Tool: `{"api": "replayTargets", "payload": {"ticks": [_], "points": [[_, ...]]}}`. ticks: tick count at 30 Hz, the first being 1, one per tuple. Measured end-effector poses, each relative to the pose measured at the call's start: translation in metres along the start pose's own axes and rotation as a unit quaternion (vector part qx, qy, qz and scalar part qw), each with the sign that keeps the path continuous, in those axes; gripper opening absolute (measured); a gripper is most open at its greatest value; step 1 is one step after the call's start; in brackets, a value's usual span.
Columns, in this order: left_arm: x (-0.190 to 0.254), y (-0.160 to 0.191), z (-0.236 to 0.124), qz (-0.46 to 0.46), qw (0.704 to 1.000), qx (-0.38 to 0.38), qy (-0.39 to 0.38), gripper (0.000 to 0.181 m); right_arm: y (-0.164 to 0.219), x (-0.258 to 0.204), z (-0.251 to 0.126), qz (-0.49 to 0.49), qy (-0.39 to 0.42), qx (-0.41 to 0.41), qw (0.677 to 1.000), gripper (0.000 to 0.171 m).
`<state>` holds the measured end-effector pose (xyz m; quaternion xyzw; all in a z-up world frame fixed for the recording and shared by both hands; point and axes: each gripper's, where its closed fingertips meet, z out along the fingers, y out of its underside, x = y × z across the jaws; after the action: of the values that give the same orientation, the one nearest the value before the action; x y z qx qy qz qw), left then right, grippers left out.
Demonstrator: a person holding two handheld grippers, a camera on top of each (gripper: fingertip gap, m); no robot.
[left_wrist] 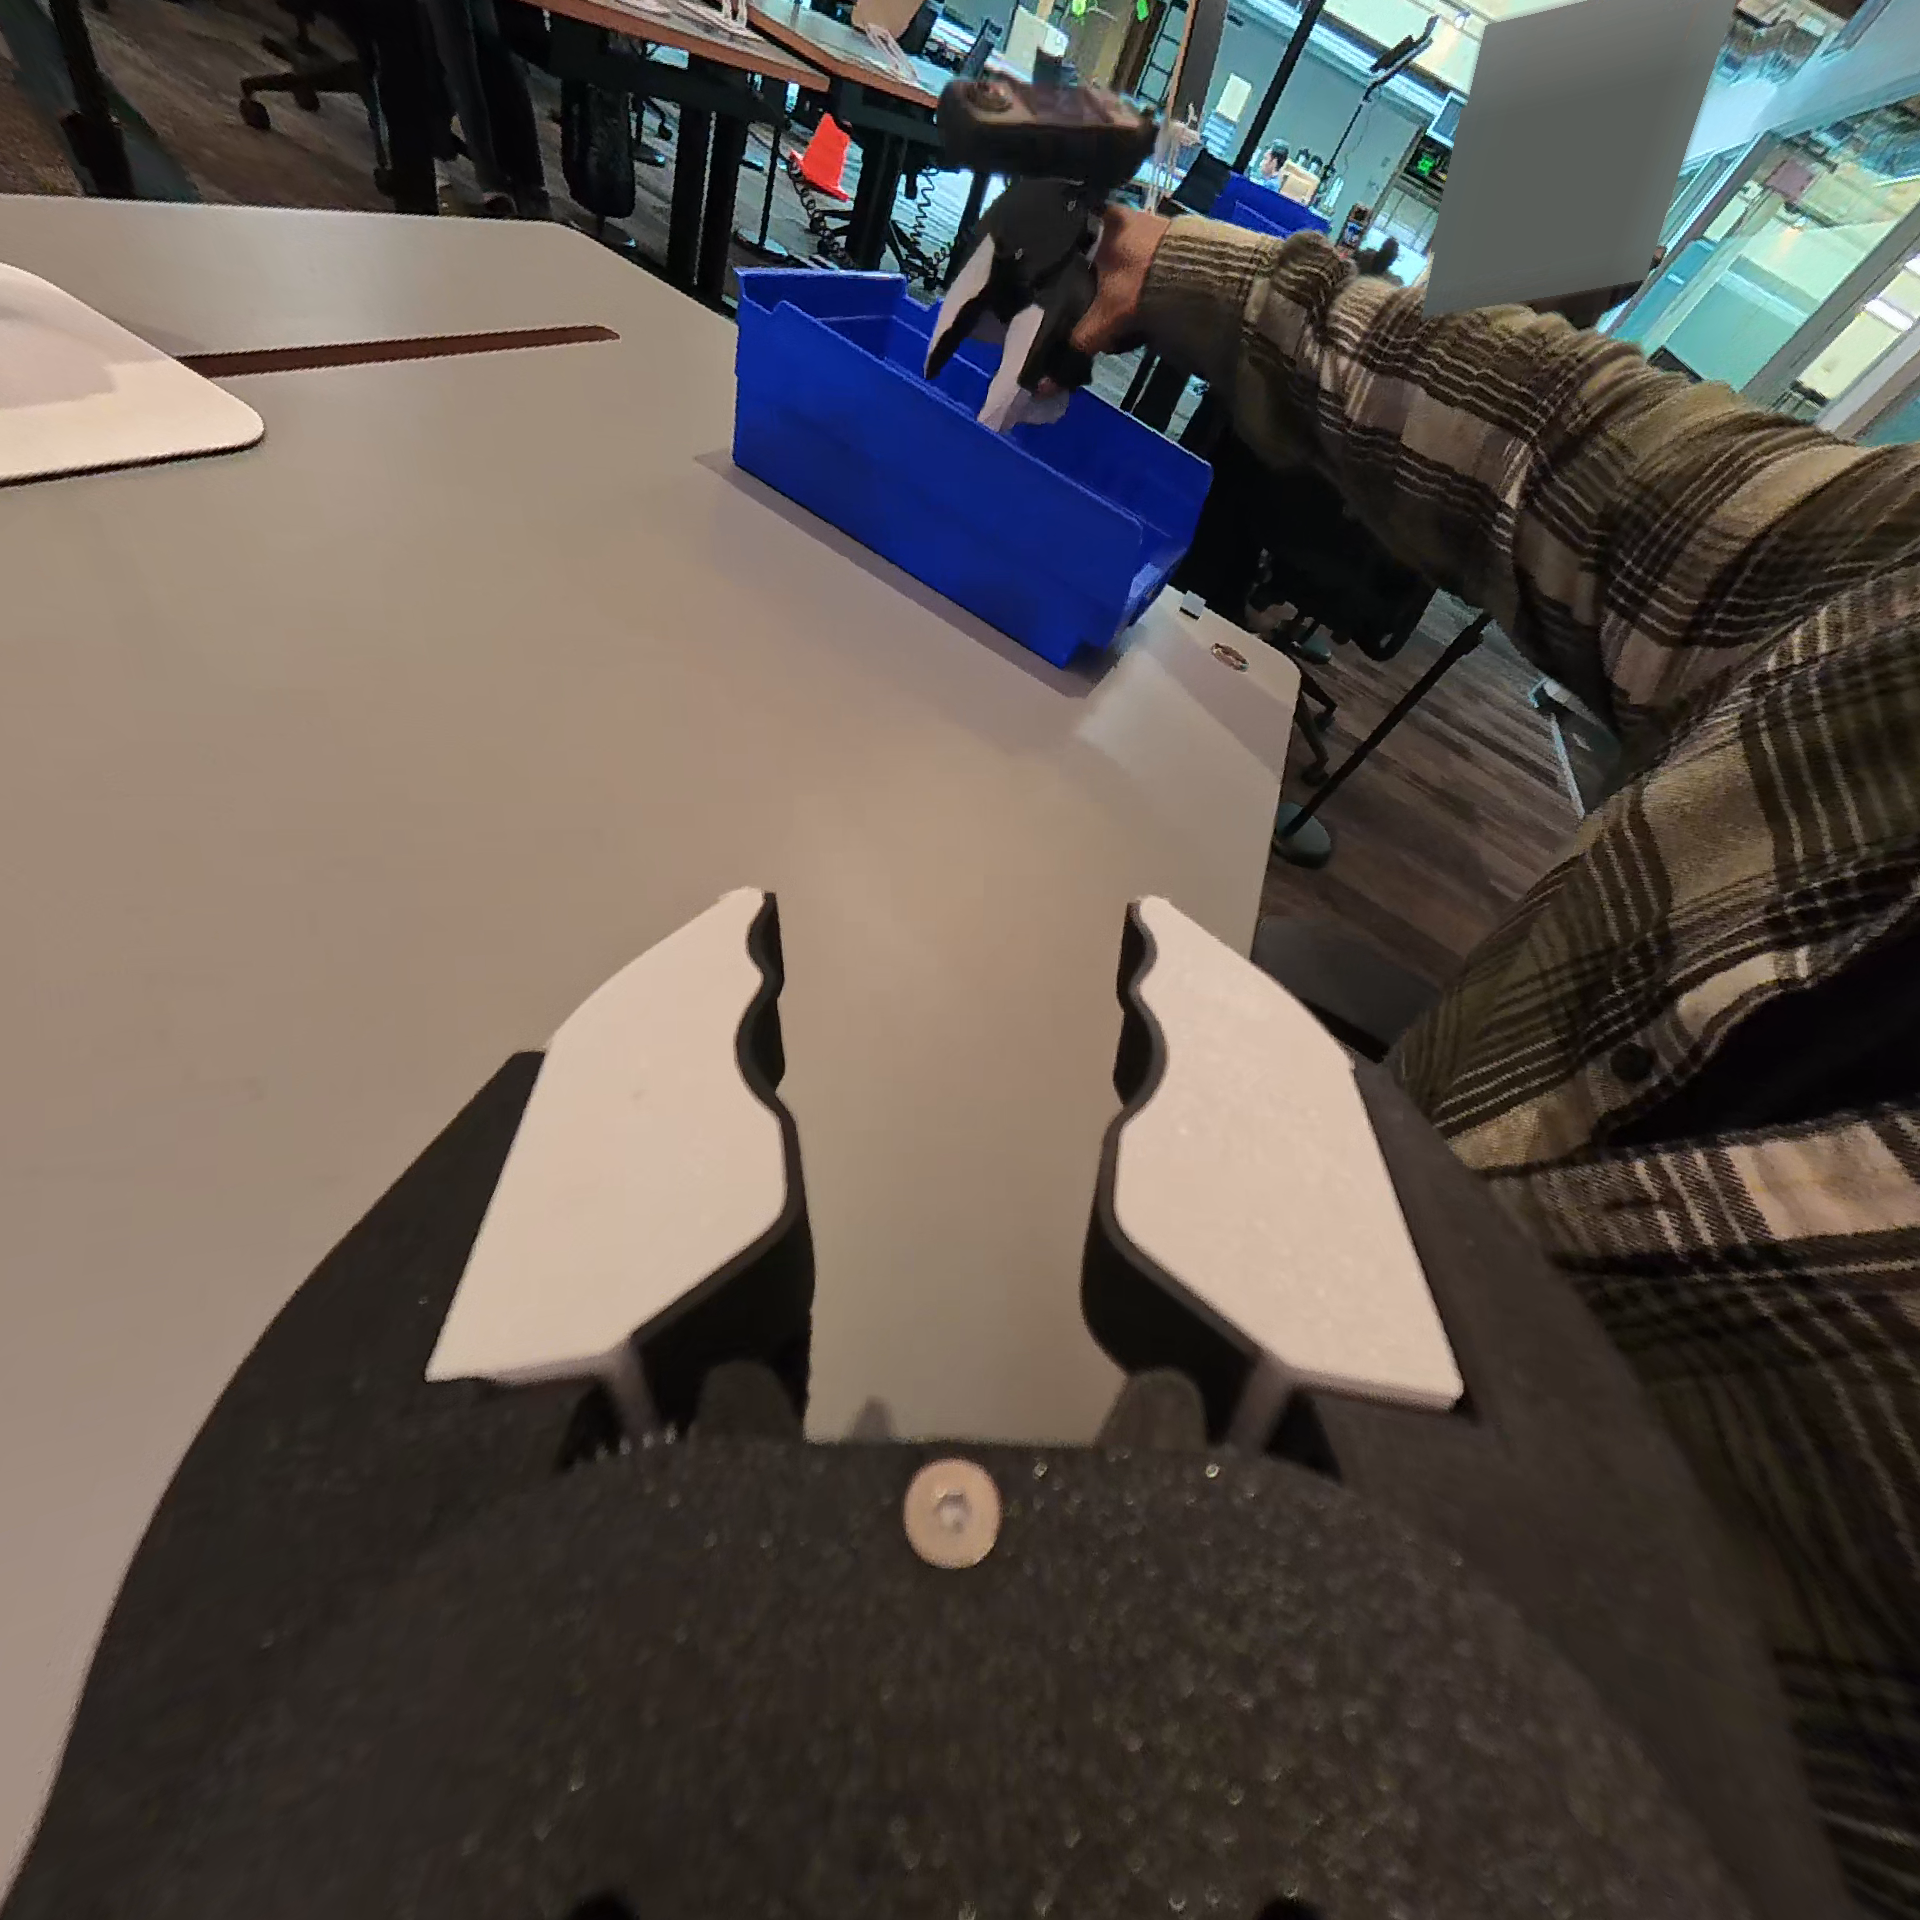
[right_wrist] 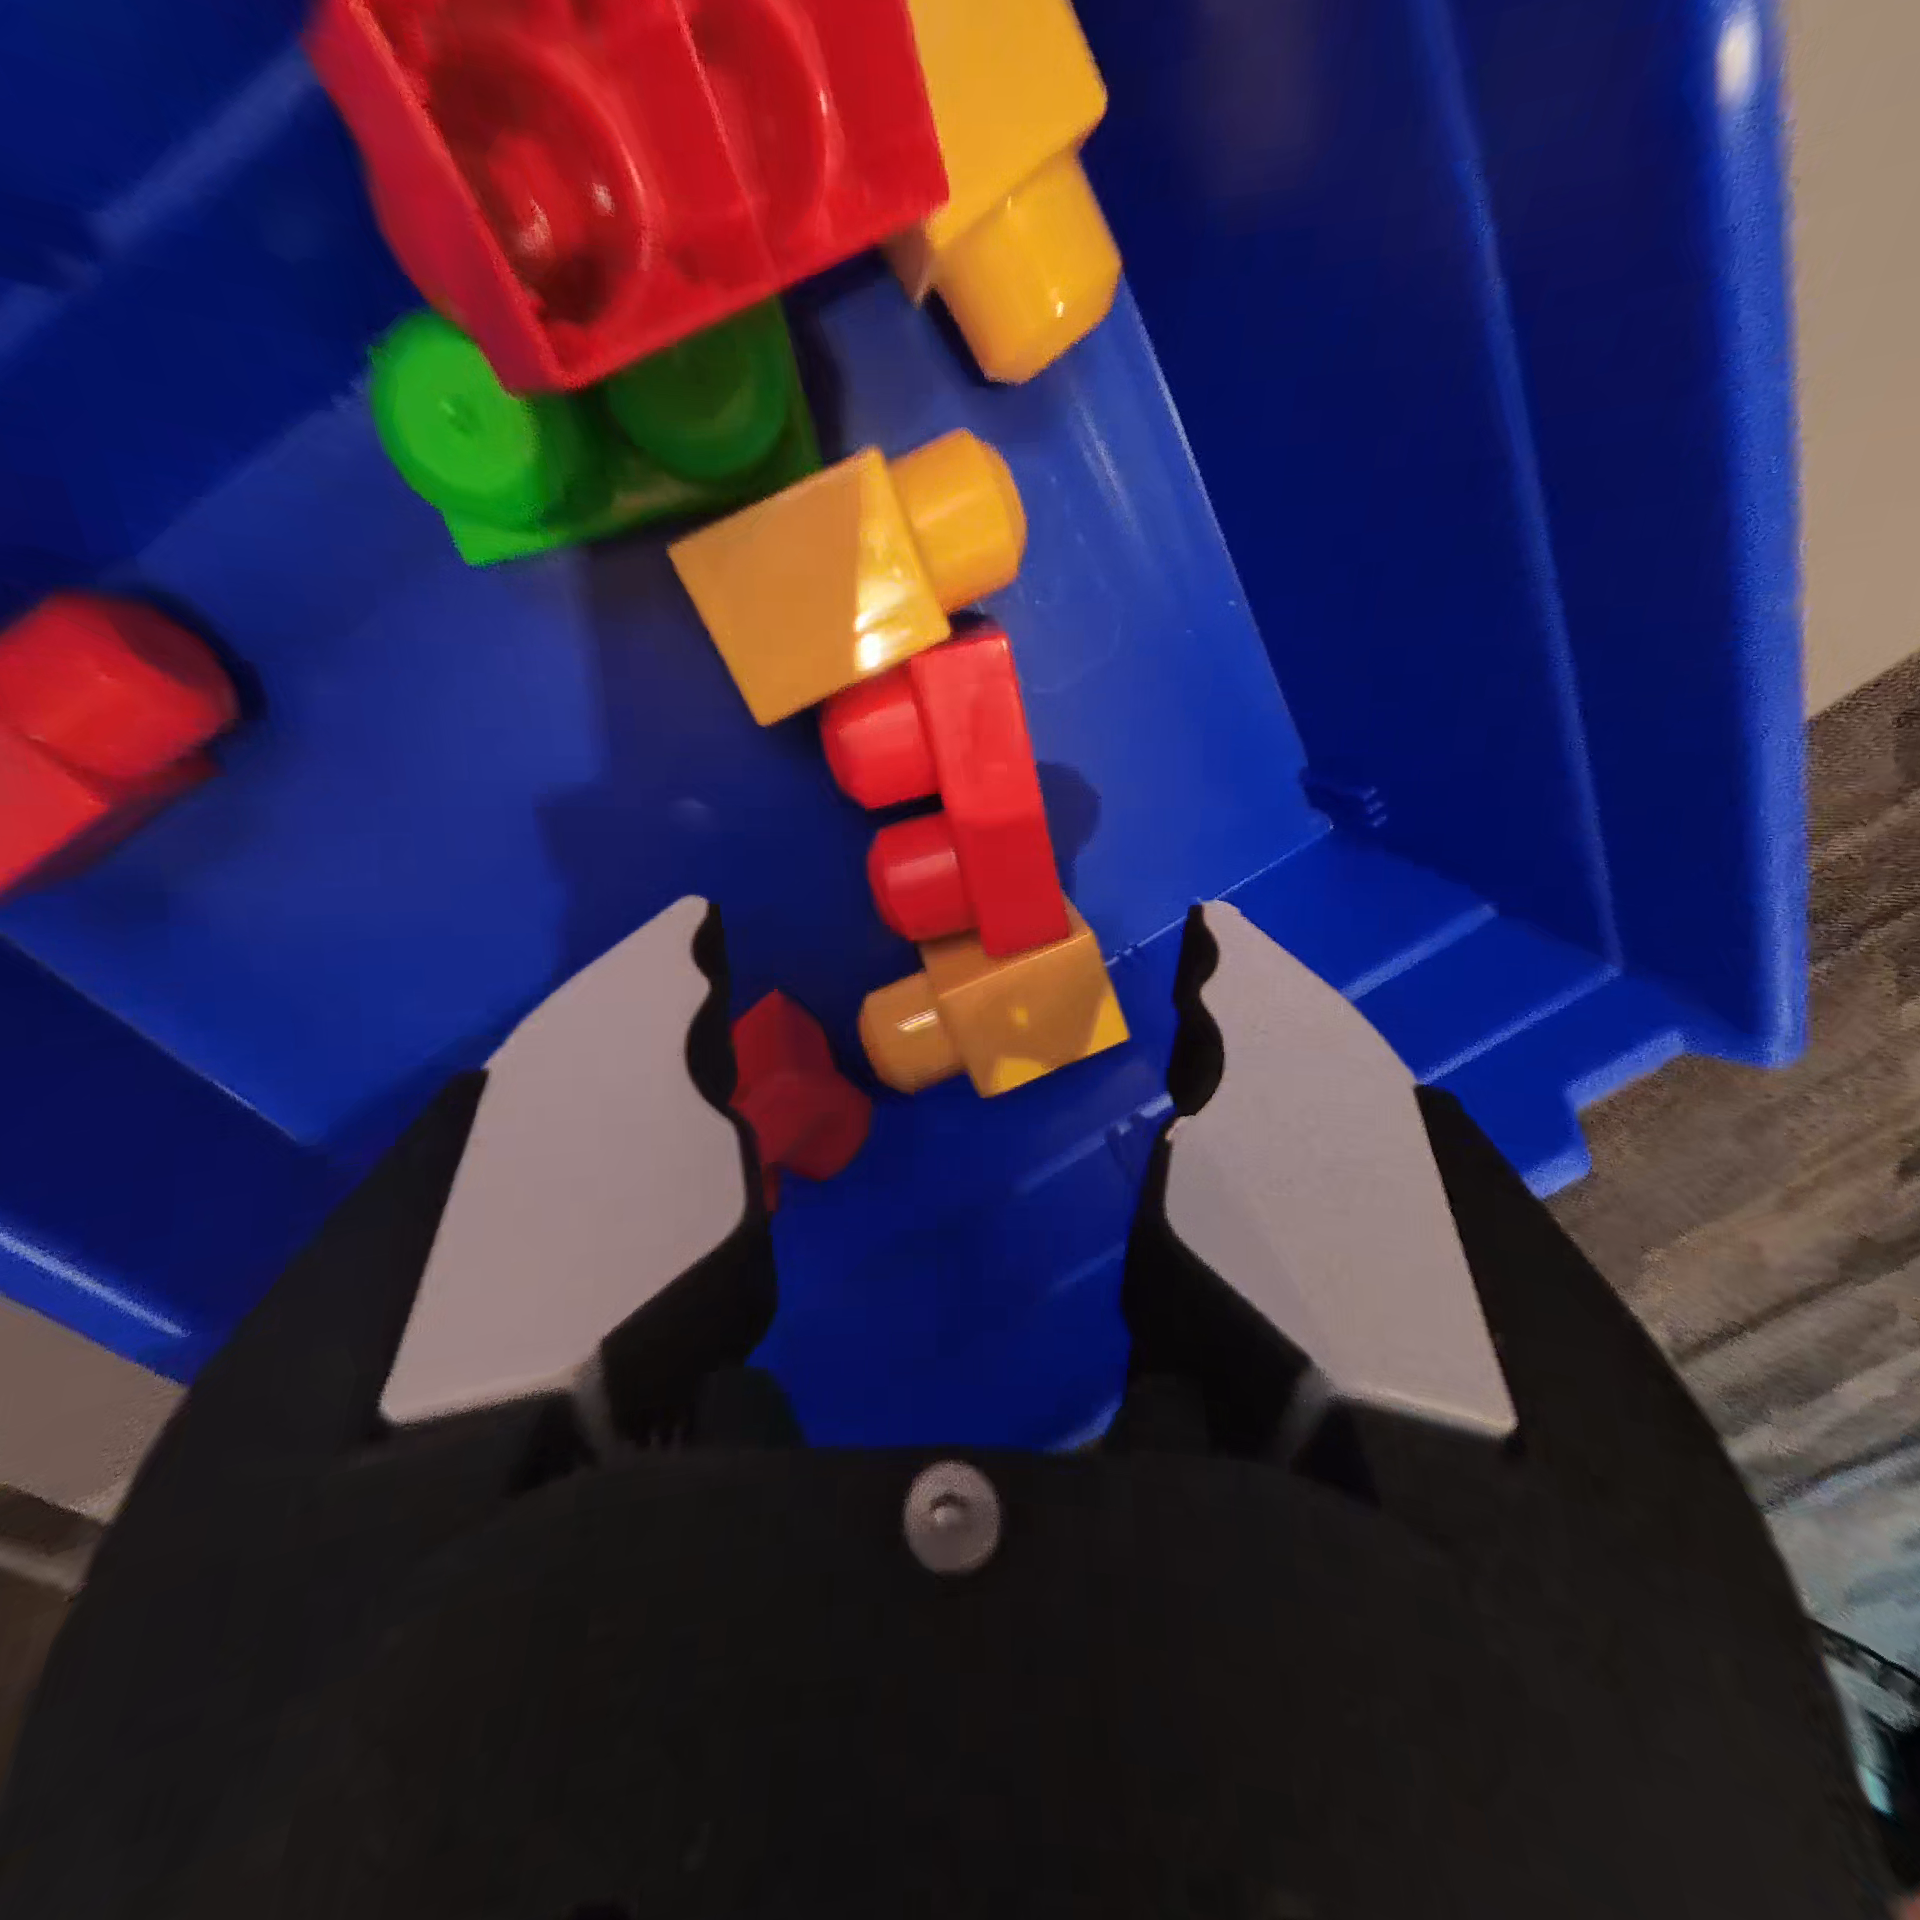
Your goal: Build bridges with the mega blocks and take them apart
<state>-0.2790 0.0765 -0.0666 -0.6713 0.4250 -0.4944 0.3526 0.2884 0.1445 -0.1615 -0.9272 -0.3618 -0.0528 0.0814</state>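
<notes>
A blue bin (left_wrist: 966, 499) stands on the grey table (left_wrist: 468, 644) near its far right edge. In the right wrist view the bin (right_wrist: 1434, 520) holds several mega blocks: a big red one (right_wrist: 623, 177), a green one (right_wrist: 582, 447), yellow ones (right_wrist: 831, 582) (right_wrist: 997, 1013) and a red two-stud one (right_wrist: 956, 800). My right gripper (right_wrist: 951, 914) is open and empty, pointing down into the bin just above the small yellow and red blocks; it also shows in the left wrist view (left_wrist: 977, 384). My left gripper (left_wrist: 948, 899) is open and empty, low over bare table.
A white pad (left_wrist: 94, 395) lies at the table's left. A dark slot (left_wrist: 395, 348) runs across the table. A plaid sleeve (left_wrist: 1558, 436) reaches across on the right. The table's right edge (left_wrist: 1278, 790) drops to wooden floor. Desks and chairs stand behind.
</notes>
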Motion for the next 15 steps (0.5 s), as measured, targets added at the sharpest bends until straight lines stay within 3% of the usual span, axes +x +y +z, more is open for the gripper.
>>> {"api": "replayTargets", "payload": {"ticks": [6,15], "points": [[-0.005,0.0,0.007,-0.004,1.0,-0.012,-0.006,0.062,0.006,0.005,0.026,-0.057,0.0,-0.074,0.996,0.081],[-0.005,-0.001,0.017,0.002,1.0,-0.025,-0.001,0.062,0.011,0.006,0.045,-0.087,-0.004,-0.109,0.99,0.079]]}}
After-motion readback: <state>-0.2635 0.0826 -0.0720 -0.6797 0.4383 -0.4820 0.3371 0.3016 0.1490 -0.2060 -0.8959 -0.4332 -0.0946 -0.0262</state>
